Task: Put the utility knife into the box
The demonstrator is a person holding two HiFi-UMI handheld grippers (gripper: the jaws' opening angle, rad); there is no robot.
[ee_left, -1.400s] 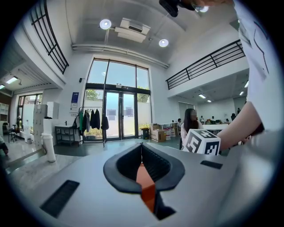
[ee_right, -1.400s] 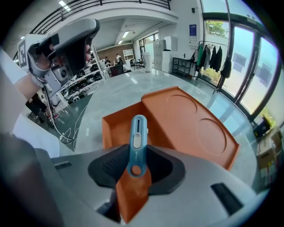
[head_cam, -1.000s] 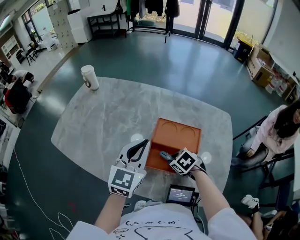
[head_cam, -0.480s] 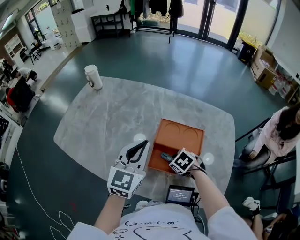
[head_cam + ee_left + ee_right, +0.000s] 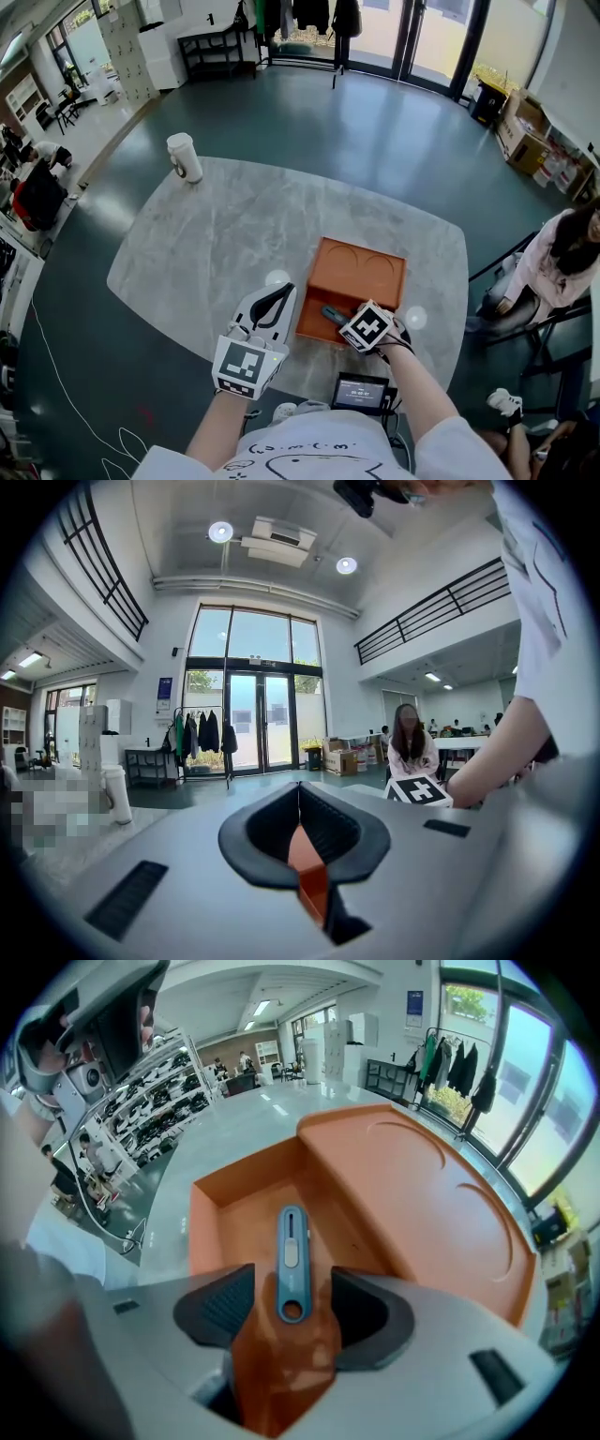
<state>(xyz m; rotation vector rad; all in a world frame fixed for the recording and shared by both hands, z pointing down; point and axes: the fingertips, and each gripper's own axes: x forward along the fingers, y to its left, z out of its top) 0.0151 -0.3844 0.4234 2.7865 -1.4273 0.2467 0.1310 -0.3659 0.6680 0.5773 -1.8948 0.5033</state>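
The blue-grey utility knife [image 5: 292, 1260] lies lengthwise in the low near compartment of the orange box [image 5: 412, 1185]. My right gripper [image 5: 292, 1302] straddles the knife's ringed end. Its jaws are opening, and a gap shows on each side, so neither pad presses on the knife. In the head view the right gripper [image 5: 339, 319] hovers over the near end of the box [image 5: 361, 267], where the knife [image 5: 331, 313] peeks out. My left gripper [image 5: 275, 300] rests just left of the box, its pads [image 5: 298, 803] together with nothing held.
A white paper cup [image 5: 183, 156] stands at the far left of the marble table [image 5: 225, 234]. A small screen device [image 5: 361, 389] sits at the table's near edge. A person [image 5: 562, 253] sits beyond the table's right side.
My right gripper stays over the near end of the box with the knife below it. The left gripper has hardly moved. The head view has shifted slightly.
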